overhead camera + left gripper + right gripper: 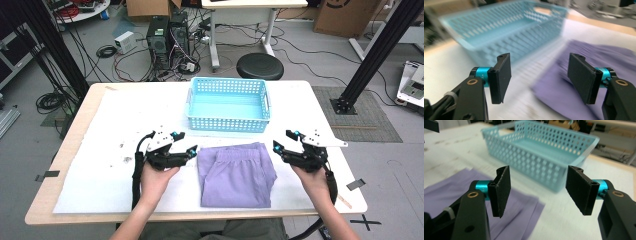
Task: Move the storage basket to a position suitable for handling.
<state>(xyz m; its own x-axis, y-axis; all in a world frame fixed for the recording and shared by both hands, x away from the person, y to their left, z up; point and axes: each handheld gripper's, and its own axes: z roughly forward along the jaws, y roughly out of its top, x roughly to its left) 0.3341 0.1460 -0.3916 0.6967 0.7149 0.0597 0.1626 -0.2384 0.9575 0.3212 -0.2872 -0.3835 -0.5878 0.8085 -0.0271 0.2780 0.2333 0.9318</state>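
the folded purple shorts (237, 173) are lying flat on the white sheet (100, 150) that is covering the table, just on the person's side of the light blue basket (228, 104) and not touching it. taking the shorts as the landmark: the basket is sitting empty right behind them, toward the far edge of the table, and the waistband end is pointing at the basket while the leg hems are pointing back at the person. so the long axis of the fold is running from near to far, straight toward the basket.

the left gripper (191, 151) is hovering just off the left edge of the shorts, and the right gripper (276, 148) is hovering just off the right edge. both are sitting near the waistband end and pointing inward at the cloth, apart from it. they are looking about equally close to it; i cannot pick a nearer one.

in the left gripper view the jaws are standing wide apart with nothing between them, the shorts (584, 75) blurred beyond. in the right gripper view the jaws are likewise spread wide and empty, with the shorts (474, 192) to one side and the basket (541, 157) ahead.

my guess is the fold is finished and the cloth is waiting to be carried. if so, each gripper is needing to come in sideways across the short axis, pinch its own edge, and then both are lifting together and going away from the person, along the long axis, into the basket.
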